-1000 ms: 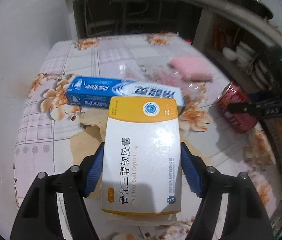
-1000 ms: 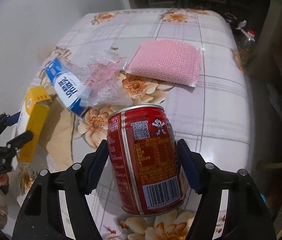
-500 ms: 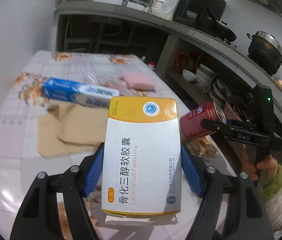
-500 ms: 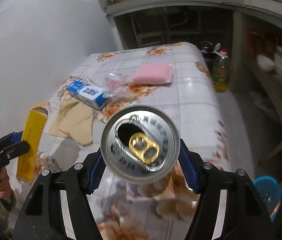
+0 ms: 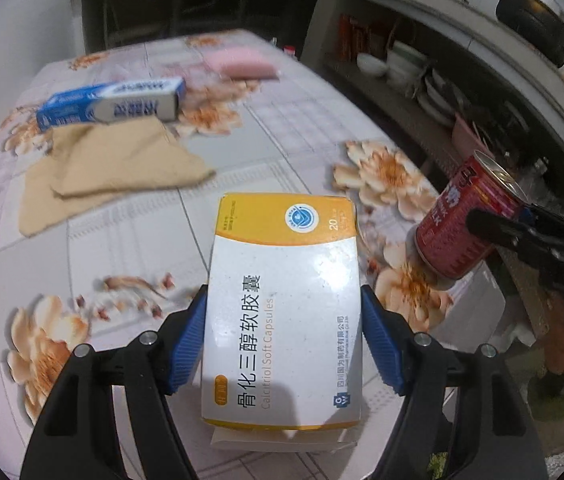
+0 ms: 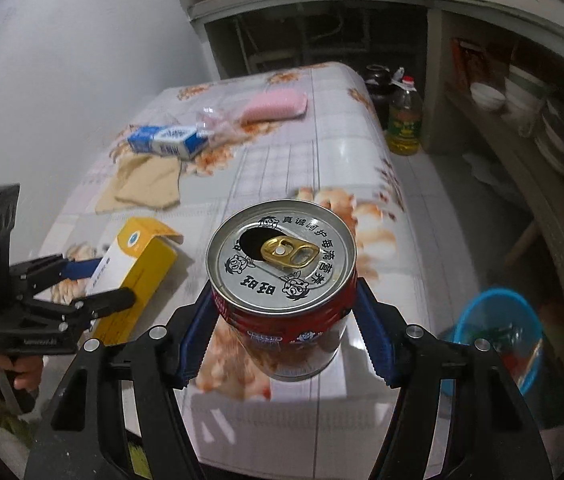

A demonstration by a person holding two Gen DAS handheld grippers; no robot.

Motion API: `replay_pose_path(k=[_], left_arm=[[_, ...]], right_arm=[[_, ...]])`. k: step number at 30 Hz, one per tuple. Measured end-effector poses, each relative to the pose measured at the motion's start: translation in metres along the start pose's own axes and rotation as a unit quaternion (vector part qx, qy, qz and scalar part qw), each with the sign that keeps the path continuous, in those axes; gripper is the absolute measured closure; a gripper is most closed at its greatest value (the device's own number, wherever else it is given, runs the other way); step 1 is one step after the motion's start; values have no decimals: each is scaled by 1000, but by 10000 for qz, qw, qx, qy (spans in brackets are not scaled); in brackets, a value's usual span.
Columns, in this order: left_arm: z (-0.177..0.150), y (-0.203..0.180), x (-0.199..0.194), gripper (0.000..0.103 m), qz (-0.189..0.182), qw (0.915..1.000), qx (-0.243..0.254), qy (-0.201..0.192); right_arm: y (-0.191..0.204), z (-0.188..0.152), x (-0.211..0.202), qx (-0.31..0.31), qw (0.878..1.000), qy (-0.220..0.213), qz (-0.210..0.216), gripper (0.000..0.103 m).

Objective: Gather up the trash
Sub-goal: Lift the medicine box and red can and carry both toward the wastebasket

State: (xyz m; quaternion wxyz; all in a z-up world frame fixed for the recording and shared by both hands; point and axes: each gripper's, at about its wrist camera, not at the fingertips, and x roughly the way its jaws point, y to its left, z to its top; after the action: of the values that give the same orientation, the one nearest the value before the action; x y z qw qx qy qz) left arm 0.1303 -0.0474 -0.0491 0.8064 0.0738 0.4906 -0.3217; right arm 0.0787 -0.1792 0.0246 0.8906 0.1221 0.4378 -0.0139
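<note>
Floral-clothed desk (image 6: pixel 322 168) fills the middle, its right edge dropping to open floor before the kitchen shelves (image 5: pixel 422 76). On that floor, just past the near corner, stands a blue bin (image 6: pixel 498 332). Farther back on the desk lie a tan cloth (image 5: pixel 122 164), a blue toothpaste box (image 5: pixel 110 104) and a pink sponge (image 5: pixel 242 66). Left tool (image 5: pixel 282 340) is clamped on the yellow-and-white capsule box (image 5: pixel 282 312), lifted over the near edge. Right tool (image 6: pixel 282 340) grips the red can (image 6: pixel 282 280), upright beside it.

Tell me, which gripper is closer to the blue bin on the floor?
Right. The right gripper, holding the red can, is beside the blue bin; the left gripper is across the table.
</note>
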Motion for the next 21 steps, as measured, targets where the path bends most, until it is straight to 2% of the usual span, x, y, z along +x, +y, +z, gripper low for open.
replay_pose_path(k=[3,8,16,21], left_arm=[[-3,-4,6,30,69,9998,46,176],[-3,-9,11,26,135,9997,39,199],[0,-13,20,26,553,9982,135,170],[-1,-17,22,33,673,9973,258,132]], right_arm=[[1,-8,-1,-22,10000,16,-37,40],[3,-9,-1,-34,10000,35,5,39],[3,-12,5,130,9998,41,130,35],[0,-13,8,356,9990,-15,252,35]])
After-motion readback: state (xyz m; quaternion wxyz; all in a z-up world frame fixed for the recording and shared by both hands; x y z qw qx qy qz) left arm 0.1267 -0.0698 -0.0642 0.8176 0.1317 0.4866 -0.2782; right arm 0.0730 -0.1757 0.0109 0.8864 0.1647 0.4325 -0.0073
